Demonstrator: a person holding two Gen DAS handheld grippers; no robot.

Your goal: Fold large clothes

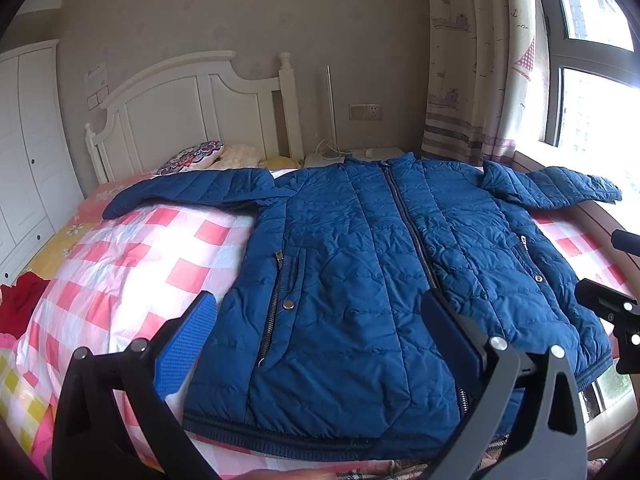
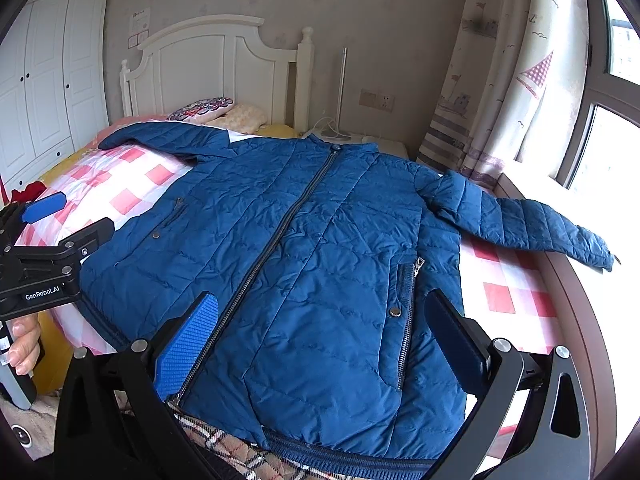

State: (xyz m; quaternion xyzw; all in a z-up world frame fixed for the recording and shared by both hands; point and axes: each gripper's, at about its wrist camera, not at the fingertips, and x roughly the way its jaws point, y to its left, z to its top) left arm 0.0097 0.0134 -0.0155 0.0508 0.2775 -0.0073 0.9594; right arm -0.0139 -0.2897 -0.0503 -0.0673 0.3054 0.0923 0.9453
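A blue quilted jacket (image 1: pixel 360 264) lies flat, zipped, front up on the bed, both sleeves spread out to the sides. It also shows in the right wrist view (image 2: pixel 320 248). My left gripper (image 1: pixel 320 340) is open and empty, held above the jacket's hem on its left half. My right gripper (image 2: pixel 324 340) is open and empty, above the hem on the jacket's right half. The left gripper also shows at the left edge of the right wrist view (image 2: pixel 52 236), and the right gripper at the right edge of the left wrist view (image 1: pixel 612 304).
The bed has a pink-and-white checked cover (image 1: pixel 132 256) and a white headboard (image 1: pixel 192 112). Pillows (image 1: pixel 196 156) lie at the head. A red cloth (image 1: pixel 20 304) lies at the left. A windowsill (image 2: pixel 576 272) and curtain (image 2: pixel 496 80) run along the right. A plaid fabric (image 2: pixel 232 448) lies at the near edge.
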